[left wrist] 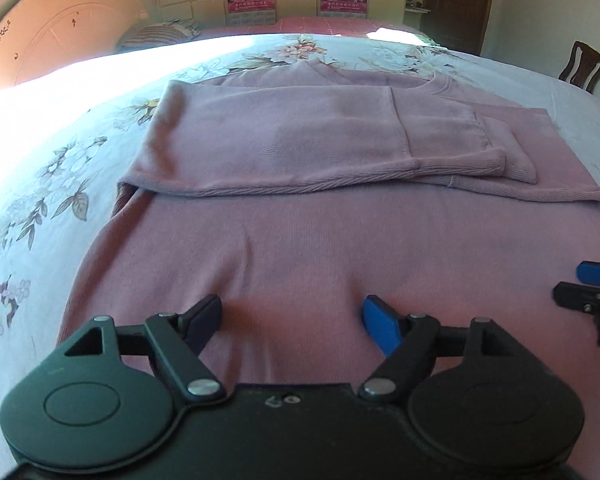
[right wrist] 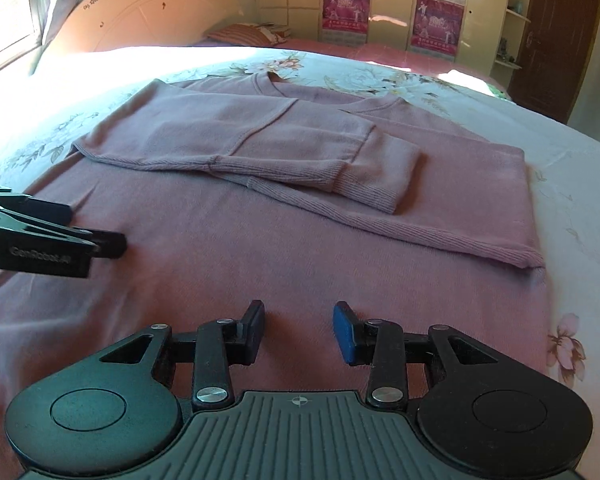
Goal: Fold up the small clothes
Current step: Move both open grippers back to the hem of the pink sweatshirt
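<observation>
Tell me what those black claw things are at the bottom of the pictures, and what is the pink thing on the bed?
Those claws are grabbing tools, and a person holds one in each hand. Each tool carries a small camera looking along its two fingers, so each picture shows its own claw at the bottom. One picture shows the left gripper, the other the right gripper. Both are open and hold nothing. The pink thing is a sweater lying on a flowery bedsheet. Its sleeves are already folded across its body. The claws hover over its near end.
</observation>
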The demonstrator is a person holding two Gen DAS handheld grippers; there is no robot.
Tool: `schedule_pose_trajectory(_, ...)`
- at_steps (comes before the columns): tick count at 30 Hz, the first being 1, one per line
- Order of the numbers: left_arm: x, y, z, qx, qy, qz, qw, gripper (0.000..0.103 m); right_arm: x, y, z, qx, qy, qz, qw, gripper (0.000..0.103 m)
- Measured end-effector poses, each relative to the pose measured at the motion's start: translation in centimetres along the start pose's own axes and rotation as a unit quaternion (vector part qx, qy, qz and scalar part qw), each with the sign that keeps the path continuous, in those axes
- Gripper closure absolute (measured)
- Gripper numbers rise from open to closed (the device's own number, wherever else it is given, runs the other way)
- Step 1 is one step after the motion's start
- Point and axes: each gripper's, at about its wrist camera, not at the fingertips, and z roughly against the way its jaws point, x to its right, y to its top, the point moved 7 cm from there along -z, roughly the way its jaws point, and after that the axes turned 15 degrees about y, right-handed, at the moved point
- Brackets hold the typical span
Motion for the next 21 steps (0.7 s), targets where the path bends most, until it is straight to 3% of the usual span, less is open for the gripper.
schedule_pose_trajectory(4,-3.9,-2.2,0.4,-0.012,0.004,0.028,0.9995,0.021,2.7,-2.8,3.4,0.005,-0.052,-0.025,0.998,0.065)
schedule_pose_trajectory(7,-5.1,-3.1,0.9,-0.007,-0.006,0.022,0.9997,0.021,3.1,-4.1,4.7,0.013,-0.071,-0.052,0.996,0.065)
schedule_pose_trajectory(10,-5.0,-3.3,2.3,0.000,-0.024,0.015,0.9996,0.028,2.3,-4.2,5.7,0.026,-0.072,-0.099,0.992,0.065)
schedule_pose_trajectory(12,-4.6,-3.4,3.6,0.009,-0.047,0.016,0.9987,0.028,0.5,-3.9,6.4,0.046,-0.050,-0.120,0.990,0.065)
schedule_pose_trajectory(16,-2.6,-4.5,5.8,0.022,-0.090,-0.010,0.9956,0.027,-5.5,-3.0,5.7,0.049,-0.022,-0.087,0.995,0.065)
schedule_pose_trajectory(21,-1.9,-7.2,5.8,0.007,-0.098,-0.036,0.9946,0.027,-11.3,-3.6,3.9,0.028,0.002,-0.053,0.998,0.065)
